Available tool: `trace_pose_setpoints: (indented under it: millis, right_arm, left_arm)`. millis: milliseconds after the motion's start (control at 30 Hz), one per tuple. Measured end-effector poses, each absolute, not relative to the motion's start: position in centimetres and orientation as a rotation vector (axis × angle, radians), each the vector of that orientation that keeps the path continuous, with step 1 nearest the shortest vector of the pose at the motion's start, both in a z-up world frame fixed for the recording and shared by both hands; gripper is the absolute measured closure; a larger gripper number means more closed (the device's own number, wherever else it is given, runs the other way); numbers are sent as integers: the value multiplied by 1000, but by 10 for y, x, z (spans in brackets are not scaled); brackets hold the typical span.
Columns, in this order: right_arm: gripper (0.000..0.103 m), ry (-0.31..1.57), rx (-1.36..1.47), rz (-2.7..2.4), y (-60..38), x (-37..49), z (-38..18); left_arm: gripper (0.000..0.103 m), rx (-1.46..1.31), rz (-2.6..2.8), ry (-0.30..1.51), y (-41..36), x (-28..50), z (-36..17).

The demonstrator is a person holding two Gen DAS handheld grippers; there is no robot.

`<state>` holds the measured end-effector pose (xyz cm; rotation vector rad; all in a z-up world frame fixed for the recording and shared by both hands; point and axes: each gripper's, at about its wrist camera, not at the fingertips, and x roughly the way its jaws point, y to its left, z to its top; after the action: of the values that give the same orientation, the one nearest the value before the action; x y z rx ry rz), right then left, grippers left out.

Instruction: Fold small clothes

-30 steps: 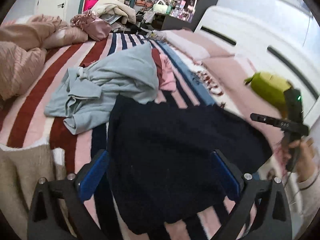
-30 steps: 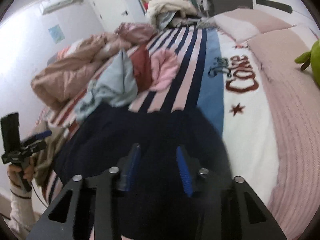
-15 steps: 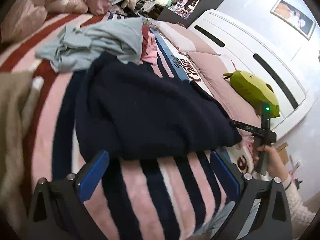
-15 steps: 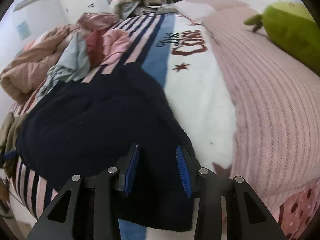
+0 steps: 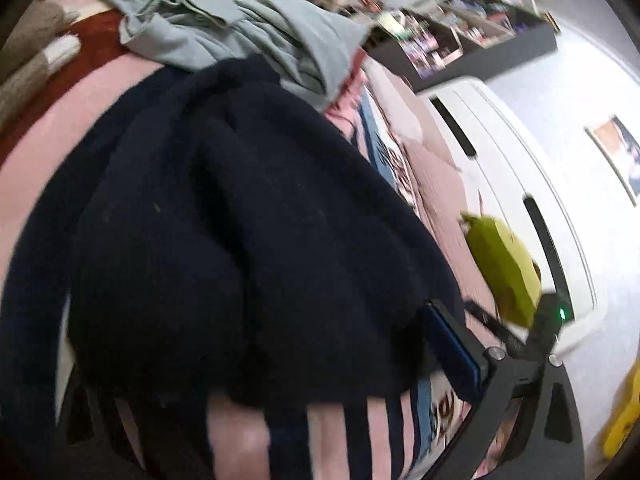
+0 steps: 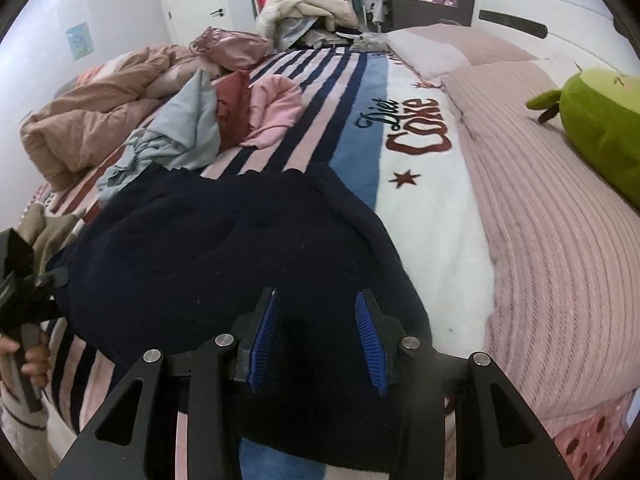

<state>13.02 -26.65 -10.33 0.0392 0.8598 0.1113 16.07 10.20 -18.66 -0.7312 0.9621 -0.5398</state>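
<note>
Your left gripper is mostly buried under the dark sweater: only its right finger with the blue pad shows, the other finger is hidden by the fabric, so you cannot tell from this blurred view whether it is open or clamped on cloth. The sweater lies bunched on the striped blanket near the bed's front edge, and it fills most of the left view, covering the blanket beneath. Behind it a pale blue garment lies crumpled, touching the sweater's far edge. Your right gripper has its fingers set apart with the sweater lying between and under them; whether the pads press the cloth is hard to make out. The right view gives you what the left does not: the blanket's lettering, a pink garment and a dark red one beside the blue one, a brown duvet heaped at the far left, and your left hand at the frame edge, partly cut off. A green plush toy rests on the pink ribbed cover, well apart from the sweater.
</note>
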Motion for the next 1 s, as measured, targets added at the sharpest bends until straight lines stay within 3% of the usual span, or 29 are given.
trace_pose_setpoints:
  millis: [100, 167, 200, 267, 333, 467, 633, 1000]
  right_arm:
    - [68, 855, 35, 110, -266, 141, -103]
    - [69, 857, 48, 132, -267, 155, -103]
    - [78, 866, 63, 159, -268, 165, -103]
    - [92, 894, 99, 221, -269, 185, -108]
    - [92, 950, 104, 224, -269, 209, -117]
    - [95, 981, 73, 150, -277, 238, -132]
    - [88, 963, 114, -6, -306, 238, -137]
    - [84, 833, 148, 417, -236, 126, -101]
  left_arm:
    - [6, -767, -472, 922, 103, 169, -189]
    - [29, -732, -416, 904, 103, 170, -186]
    - [46, -718, -401, 904, 105, 171, -186]
    - [55, -708, -411, 907, 108, 173, -186]
    - [62, -686, -420, 900, 111, 173, -184]
    - [63, -602, -409, 861, 104, 170, -171]
    - [66, -518, -396, 816, 104, 159, -157]
    - [71, -338, -514, 606, 72, 125, -85]
